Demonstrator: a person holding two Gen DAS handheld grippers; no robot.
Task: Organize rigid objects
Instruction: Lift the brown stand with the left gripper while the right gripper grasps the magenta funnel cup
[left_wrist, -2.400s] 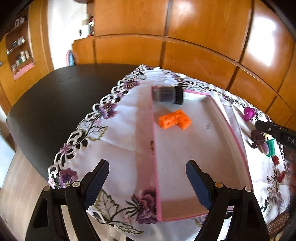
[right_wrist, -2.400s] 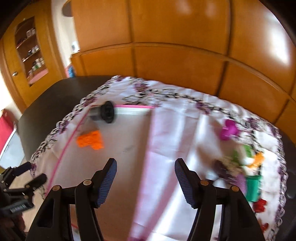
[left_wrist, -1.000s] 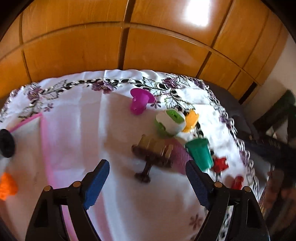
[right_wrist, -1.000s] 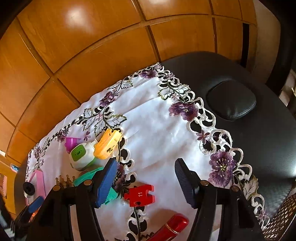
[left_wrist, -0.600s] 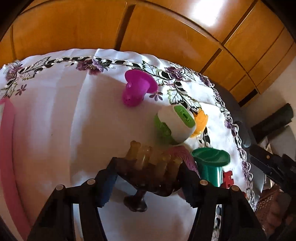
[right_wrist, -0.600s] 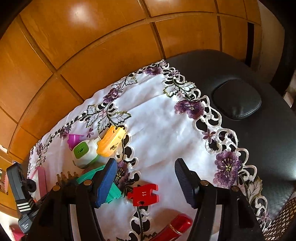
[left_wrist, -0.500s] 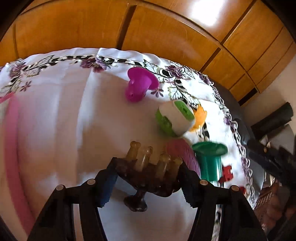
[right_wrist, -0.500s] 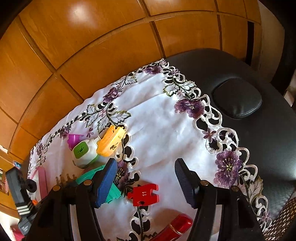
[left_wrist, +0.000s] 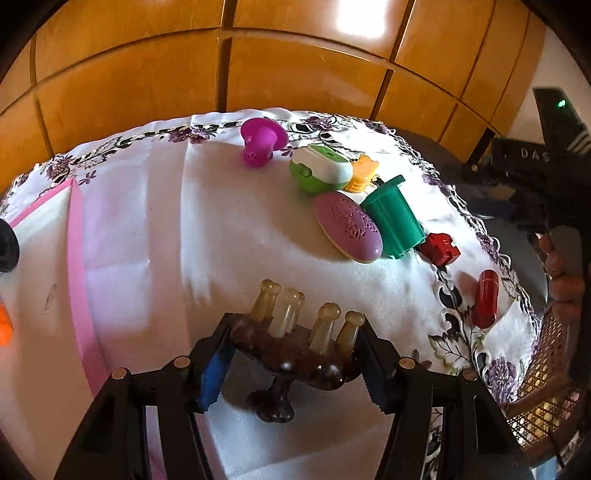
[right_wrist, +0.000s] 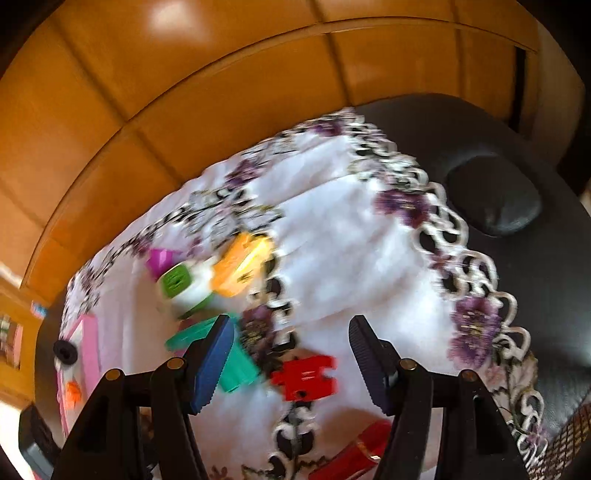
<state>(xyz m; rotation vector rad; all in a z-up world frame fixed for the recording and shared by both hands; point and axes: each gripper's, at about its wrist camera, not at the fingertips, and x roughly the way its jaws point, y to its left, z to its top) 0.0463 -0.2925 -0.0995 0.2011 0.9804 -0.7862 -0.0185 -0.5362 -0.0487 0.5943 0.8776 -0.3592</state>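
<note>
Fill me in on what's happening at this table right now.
A person with a gripper in each hand is sorting small objects on a flowered tablecloth. The left gripper is clamped on a dark brown massager with pale prongs. The right gripper is open and holds nothing, with a red puzzle-shaped piece on the cloth between its fingers. A purple oval brush, green cup and red capsule lie loose; the pink-edged tray sits at the left.
</note>
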